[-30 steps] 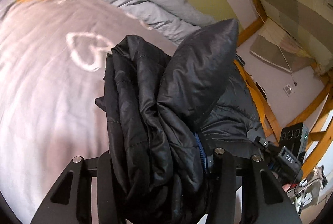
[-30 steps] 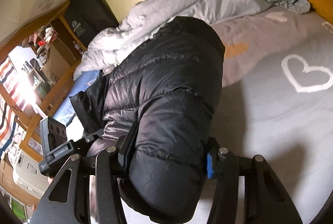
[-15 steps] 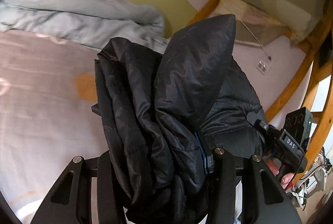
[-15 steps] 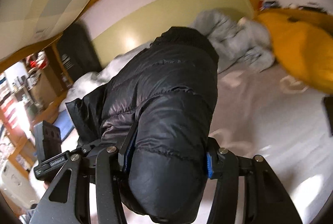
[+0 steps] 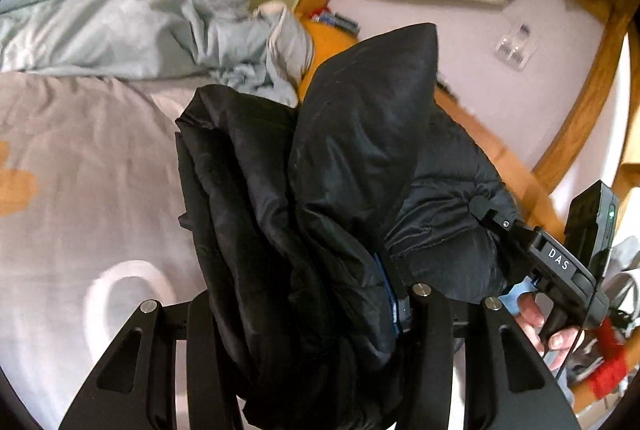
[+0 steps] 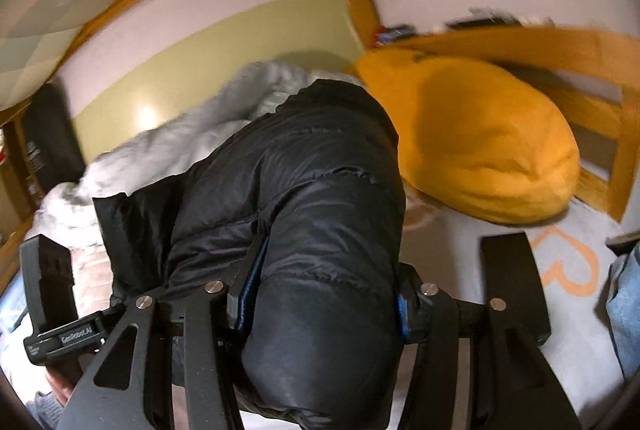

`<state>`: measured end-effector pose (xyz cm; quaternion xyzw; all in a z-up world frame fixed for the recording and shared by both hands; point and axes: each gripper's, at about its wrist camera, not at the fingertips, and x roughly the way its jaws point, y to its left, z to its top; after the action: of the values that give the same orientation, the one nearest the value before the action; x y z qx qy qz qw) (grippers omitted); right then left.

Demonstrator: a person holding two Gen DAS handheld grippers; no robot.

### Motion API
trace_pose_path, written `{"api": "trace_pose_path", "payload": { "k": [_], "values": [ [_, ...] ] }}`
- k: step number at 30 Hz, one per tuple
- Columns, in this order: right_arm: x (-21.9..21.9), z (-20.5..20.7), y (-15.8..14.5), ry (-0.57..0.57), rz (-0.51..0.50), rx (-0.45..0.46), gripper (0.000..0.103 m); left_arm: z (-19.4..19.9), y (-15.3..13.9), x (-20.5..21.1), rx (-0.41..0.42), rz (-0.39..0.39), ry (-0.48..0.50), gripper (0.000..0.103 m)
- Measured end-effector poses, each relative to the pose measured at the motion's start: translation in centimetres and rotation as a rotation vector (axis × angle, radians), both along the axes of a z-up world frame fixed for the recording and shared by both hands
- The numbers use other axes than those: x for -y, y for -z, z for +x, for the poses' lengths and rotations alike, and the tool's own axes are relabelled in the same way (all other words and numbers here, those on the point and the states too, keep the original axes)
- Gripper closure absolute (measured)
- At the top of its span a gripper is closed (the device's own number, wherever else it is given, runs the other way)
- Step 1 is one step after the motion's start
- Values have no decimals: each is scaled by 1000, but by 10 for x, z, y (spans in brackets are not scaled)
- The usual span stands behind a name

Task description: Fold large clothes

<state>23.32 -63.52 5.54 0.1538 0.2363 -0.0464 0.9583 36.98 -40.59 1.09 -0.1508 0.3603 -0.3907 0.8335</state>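
Jacket (image 5: 352,198), black and quilted, is hanging bundled in thick folds between both grippers, lifted clear of the bed (image 5: 100,190). Left gripper (image 5: 304,310) is clamping its fingers on the bunched layers at one end; right gripper (image 6: 320,294) is pinching a puffy rolled section at the other, its blue pads pressing into the fabric. Each tool is showing at the edge of the other's view, with a hand (image 5: 540,326) wrapped around the right one's handle. Compared with a second ago, both views are sweeping along the bed toward its head: the heart prints are sliding out of centre, and the orange pillow (image 6: 480,142) and wooden bed frame (image 6: 600,134) are now filling the right view, blurred by the motion. Crumpled pale duvet (image 5: 120,18) is lying along the wall. Judging from this, the folded bundle is being carried as one piece to a resting spot, so the folding itself appears largely complete.
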Motion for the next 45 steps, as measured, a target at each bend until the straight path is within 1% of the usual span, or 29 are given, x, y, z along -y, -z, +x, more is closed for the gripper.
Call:
{"api": "trace_pose_path", "payload": {
  "k": [3,5,6,7,8,9,10,11,12,13,15,16,17,19,21,23,26,28,30,31,34,37,40,42,45],
  "values": [
    [15,14,26,33,11,-39,53,12,20,18,-1,33,-9,53],
    [22,26,37,50,6,-64,52,11,28,19,23,44,-10,52],
    [23,27,41,54,1,-67,51,11,29,18,46,51,-7,48],
    [23,27,43,60,-2,-65,49,10,31,18,53,53,-8,41],
    [23,27,44,69,-12,-62,47,6,33,18,51,57,-13,37],
    [20,26,45,76,-28,-62,46,1,35,15,49,62,-26,26],
    [17,25,44,92,-61,-62,44,-2,35,13,50,67,-40,18],
    [15,25,45,104,-87,-65,42,-5,34,10,60,71,-53,16],
    [11,23,43,120,-116,-66,41,-8,31,7,80,75,-69,14],
    [8,20,40,139,-143,-59,37,-11,27,2,106,79,-81,13],
    [4,13,36,181,-184,-44,27,-19,19,-4,161,107,-86,11],
    [1,8,34,204,-193,-30,17,-23,16,-7,188,125,-89,10],
    [-2,2,32,215,-192,-16,9,-30,11,-11,226,148,-91,8],
    [-9,-12,30,236,-178,21,7,-47,2,-20,338,203,-96,0],
    [-19,-25,26,229,-154,53,5,-67,-5,-33,453,248,-119,0],
    [-34,-41,20,209,-135,102,1,-78,-9,-46,485,256,-145,0],
    [-65,-60,14,171,-165,156,1,-101,-15,-75,486,227,-205,0],
    [-82,-68,15,172,-167,171,0,-117,-19,-91,504,241,-255,0],
    [-97,-76,21,169,-154,167,0,-133,-23,-107,522,274,-301,0],
    [-106,-80,25,156,-159,157,0,-140,-24,-115,524,273,-310,0],
    [-130,-96,32,144,-205,148,0,-161,-25,-135,531,288,-336,0],
    [-149,-111,31,140,-249,176,0,-177,-20,-147,548,301,-363,0],
    [-163,-115,29,123,-283,206,0,-186,-11,-153,557,323,-383,0],
    [-171,-113,29,109,-304,218,0,-189,-2,-157,551,335,-407,0],
    [-182,-107,33,89,-319,228,0,-190,4,-165,529,320,-431,0]
  ]
}}
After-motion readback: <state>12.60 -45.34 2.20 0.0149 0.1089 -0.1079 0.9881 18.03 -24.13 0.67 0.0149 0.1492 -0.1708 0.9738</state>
